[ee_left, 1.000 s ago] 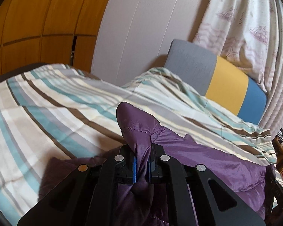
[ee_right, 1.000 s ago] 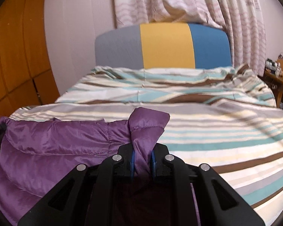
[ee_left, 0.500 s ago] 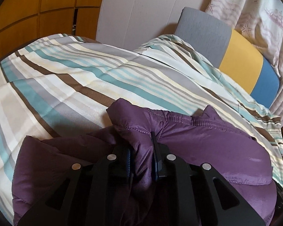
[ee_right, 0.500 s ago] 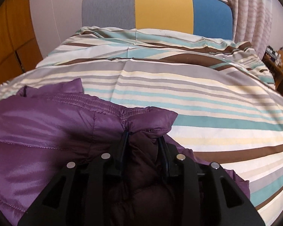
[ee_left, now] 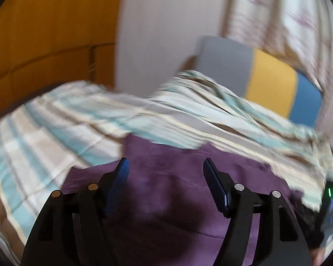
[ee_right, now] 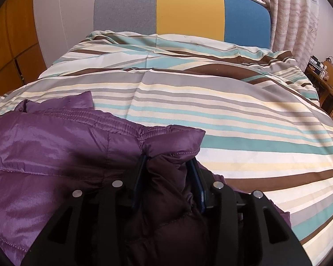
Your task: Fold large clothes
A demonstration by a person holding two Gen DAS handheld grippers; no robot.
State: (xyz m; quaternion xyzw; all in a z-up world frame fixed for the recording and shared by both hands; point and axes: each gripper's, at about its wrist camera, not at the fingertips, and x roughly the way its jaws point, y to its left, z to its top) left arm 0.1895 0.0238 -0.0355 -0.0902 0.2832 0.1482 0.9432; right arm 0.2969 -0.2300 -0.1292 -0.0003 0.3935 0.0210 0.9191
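Observation:
A purple padded jacket (ee_right: 62, 155) lies on the striped bedcover (ee_right: 233, 115), at the near left of the bed in the right wrist view. My right gripper (ee_right: 167, 161) has its jaws part open, with a fold of the jacket's edge bulging between them. In the blurred left wrist view the jacket (ee_left: 166, 184) lies flat under my left gripper (ee_left: 165, 166), whose jaws stand wide apart with nothing between them.
A grey, yellow and blue headboard (ee_right: 188, 11) stands at the far end of the bed. Patterned curtains (ee_right: 299, 11) hang at the right. Wooden panels (ee_right: 8, 44) line the left wall. A cluttered wooden shelf (ee_right: 328, 75) stands at the bed's right side.
Both grippers lowered the jacket onto the bed. My left gripper has opened wide and let go of the jacket. My right gripper's jaws have spread apart around the fold.

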